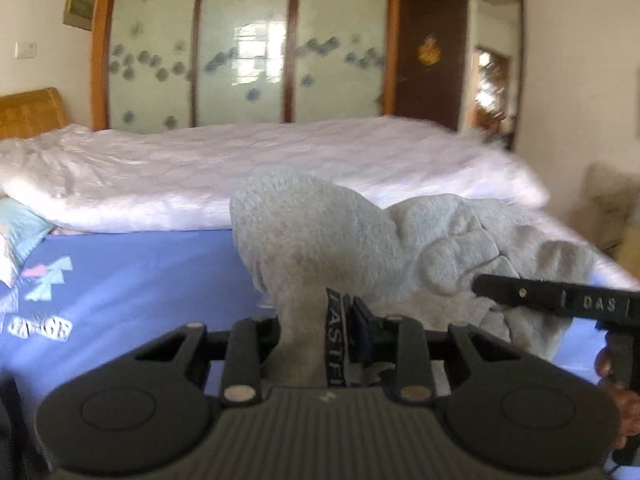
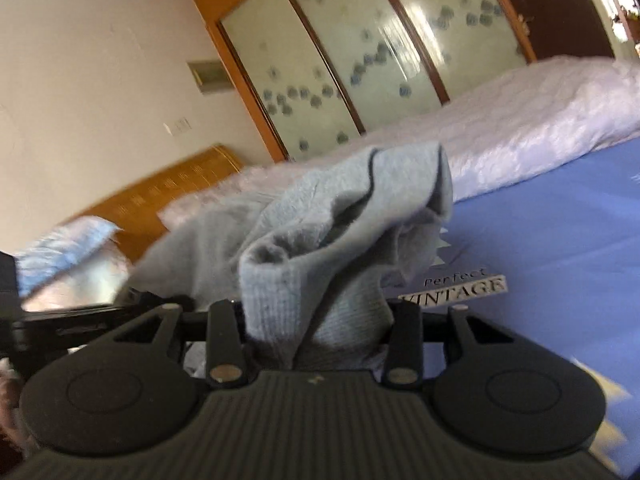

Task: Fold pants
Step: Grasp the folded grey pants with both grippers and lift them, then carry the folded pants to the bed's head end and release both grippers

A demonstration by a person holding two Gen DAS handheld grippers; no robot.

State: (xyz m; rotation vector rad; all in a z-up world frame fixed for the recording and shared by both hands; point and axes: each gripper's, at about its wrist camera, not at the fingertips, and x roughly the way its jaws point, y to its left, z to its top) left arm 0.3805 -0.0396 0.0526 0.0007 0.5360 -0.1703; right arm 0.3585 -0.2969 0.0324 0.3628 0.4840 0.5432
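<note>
Both grippers, left gripper (image 1: 316, 320) and right gripper (image 2: 316, 316), clamp bunched pants (image 1: 320, 232).

A home bedroom, this: a bed (image 1: 132, 272) in a blue printed sheet, a white quilt (image 1: 248, 160) heaped along it, a wooden headboard (image 1: 32, 114), a wardrobe (image 1: 248, 44) with frosted flowered sliding doors, a dark door (image 1: 430, 48) ajar.

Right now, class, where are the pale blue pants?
The pants are bunched between the left gripper and right gripper, above the blue bed sheet, near the white duvet.
</note>
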